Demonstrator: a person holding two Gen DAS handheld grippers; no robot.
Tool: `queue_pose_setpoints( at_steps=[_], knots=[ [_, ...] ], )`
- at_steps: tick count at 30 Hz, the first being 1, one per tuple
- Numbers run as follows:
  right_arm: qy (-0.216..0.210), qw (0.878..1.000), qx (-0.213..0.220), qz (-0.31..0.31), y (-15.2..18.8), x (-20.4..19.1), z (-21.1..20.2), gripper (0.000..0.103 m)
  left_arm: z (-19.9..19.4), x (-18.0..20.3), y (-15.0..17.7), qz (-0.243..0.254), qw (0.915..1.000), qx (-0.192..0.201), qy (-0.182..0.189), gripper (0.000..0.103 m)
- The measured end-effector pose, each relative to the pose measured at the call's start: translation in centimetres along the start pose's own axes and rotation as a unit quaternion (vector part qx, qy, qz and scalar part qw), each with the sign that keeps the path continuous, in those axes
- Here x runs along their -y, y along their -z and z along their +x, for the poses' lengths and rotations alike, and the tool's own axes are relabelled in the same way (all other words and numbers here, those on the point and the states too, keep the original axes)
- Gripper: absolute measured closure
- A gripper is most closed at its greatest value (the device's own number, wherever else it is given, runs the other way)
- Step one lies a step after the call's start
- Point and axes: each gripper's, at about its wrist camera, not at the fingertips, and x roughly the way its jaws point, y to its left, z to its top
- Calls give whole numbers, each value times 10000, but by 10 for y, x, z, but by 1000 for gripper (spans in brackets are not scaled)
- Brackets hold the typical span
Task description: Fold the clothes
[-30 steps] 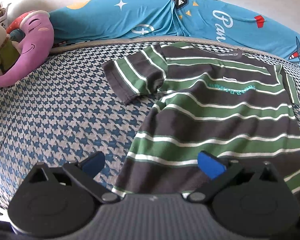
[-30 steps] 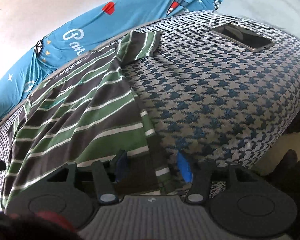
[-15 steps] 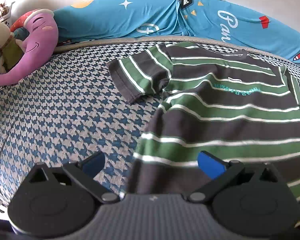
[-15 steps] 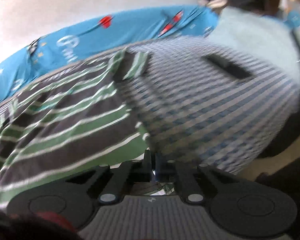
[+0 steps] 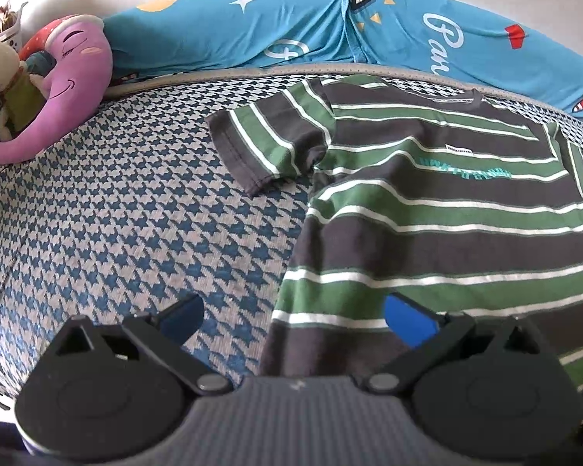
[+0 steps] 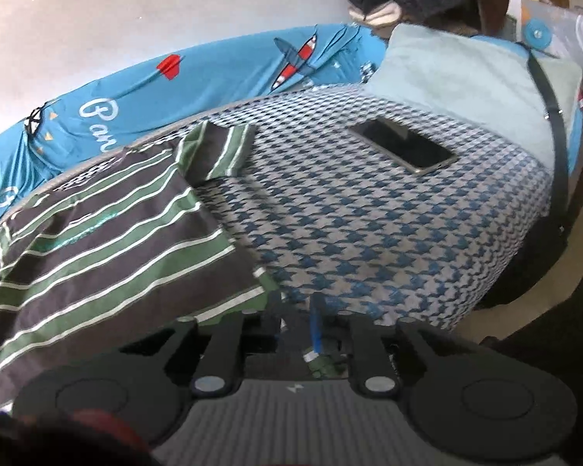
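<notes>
Item: 1 striped T-shirt (image 5: 439,209), dk grey w/ green bands and thin white lines, small white label and teal lettering on chest, lying front-up and spread flat on the bed (image 5: 116,225), which has a blue/grey houndstooth cover. Collar twd the far edge; 1 short sleeve (image 5: 268,147) spread out to the side. Left gripper (image 5: 293,316): jaws wide apart, nothing between them; 1 blue pad (image 5: 408,324) over the shirt's lower part near the hem, the other over bare cover, side edge of shirt running between the 2. Whether the pads touch cloth: cannot tell. Right gripper (image 6: 297,322): jaws nearly together, pinching the hem corner of the shirt, a scrap of green/white cloth bunched behind the fingers; view slightly blurred. Other sleeve (image 6: 221,147) lies flat at far side in right view. Also on bed: 1 smartphone (image 6: 402,145), screen dark, well apart from shirt; 1 pale blue-green pillow (image 6: 466,81) at bed end. Along the wall: blue printed bolster (image 5: 252,31) w/ stars, planes, white script. Far corner: 1 purple elephant plush (image 5: 62,89) and 1 cream soft toy (image 5: 0,66), touching.
</notes>
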Motion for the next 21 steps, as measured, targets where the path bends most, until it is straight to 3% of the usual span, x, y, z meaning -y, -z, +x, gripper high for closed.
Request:
queue_pose_setpoints(
  at_steps=[8,21],
  knots=[
    [-627,9977,-253,-106,-22,-17,9,71,3,11,3,106,9999,-55,10,0],
    [-1460,9808,-909,-915,-69,-43,58,70,8,29,1,174,9992,-252,245,0]
  ],
)
